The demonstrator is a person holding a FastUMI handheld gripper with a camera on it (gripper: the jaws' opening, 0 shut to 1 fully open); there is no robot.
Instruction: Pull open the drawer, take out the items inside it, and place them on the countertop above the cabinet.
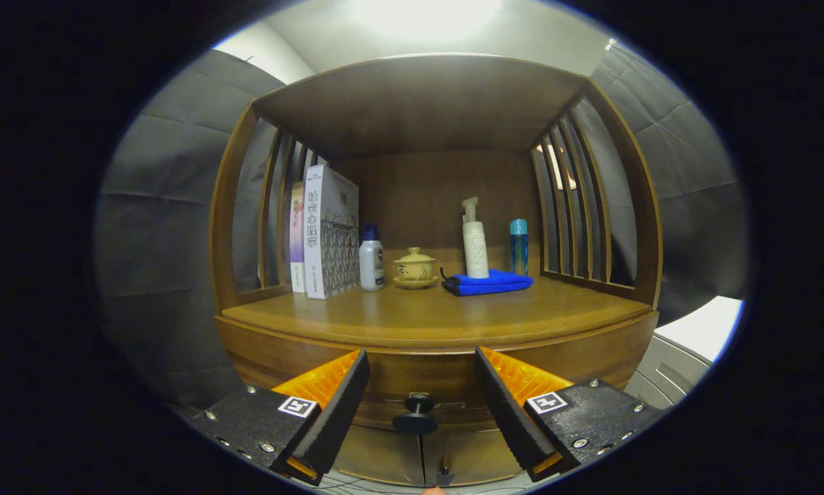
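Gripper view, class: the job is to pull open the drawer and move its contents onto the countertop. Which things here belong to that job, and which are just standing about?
Belong to the job:
- gripper, open, fingers either side of the knob
- drawer knob
- drawer front, shut
- countertop

Just standing about:
- books
- white bottle
- lidded cup
- pump bottle
- blue cloth
- blue bottle

Drawer front: the small dark round drawer knob (416,415) sits between the gripper (422,376) fingers, which stand spread wide apart, with free gaps on both sides.
Front countertop: the wooden countertop (412,317) is bare ahead of the items.
Back row (crowded): upright books (328,230), white bottle with blue cap (371,258), yellow lidded cup (415,267), folded blue cloth (488,282), white pump bottle (474,240).
Sides: slatted wooden side panels (568,206) wall it in.
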